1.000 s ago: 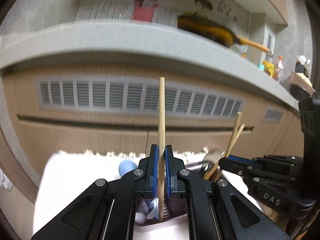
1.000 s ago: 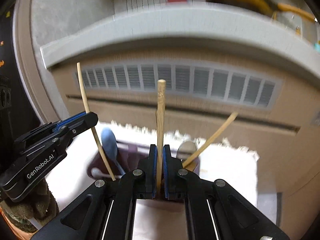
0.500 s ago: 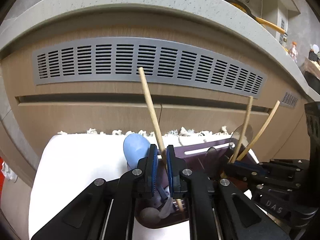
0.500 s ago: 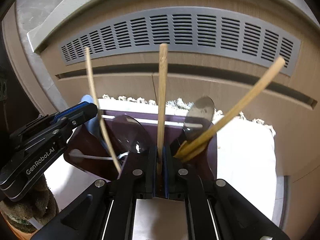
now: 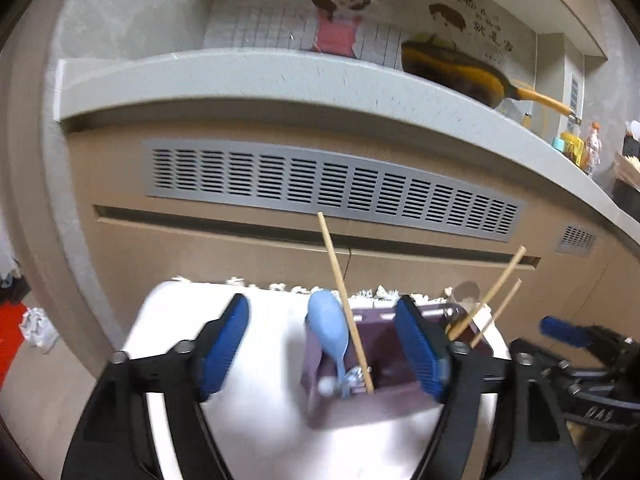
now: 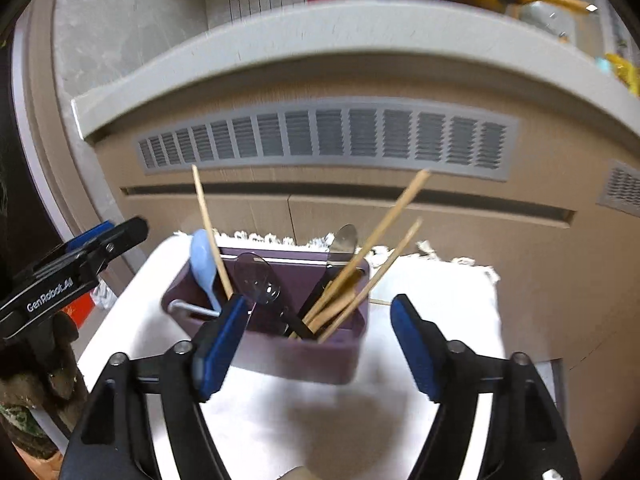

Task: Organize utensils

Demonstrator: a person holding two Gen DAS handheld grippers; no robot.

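**A:** How far along is the sorting, would you say?

**B:** Nearly done, by my reckoning. The purple caddy stands on the white-covered bench and holds everything I can see. In its left compartment: a blue spoon and one chopstick, leaning left. A clear plastic spoon stands near the middle. In the right part: a metal spoon, a dark-handled piece I cannot identify, and several chopsticks fanned out to the right.

**A:** And the tools?

**B:** The left tool is spread wide and pinches nothing; the caddy shows between its blue pads. The right tool is likewise spread and empty, on the near side of the caddy.

**A:** Anything left over?

**B:** A thin sliver shows on the cloth just right of the caddy; it is too small to name. Otherwise no loose utensil lies on the visible bench, though the views are blurred and the near edge is hidden. What remains, I judge, is at most evening out the leaning chopsticks.
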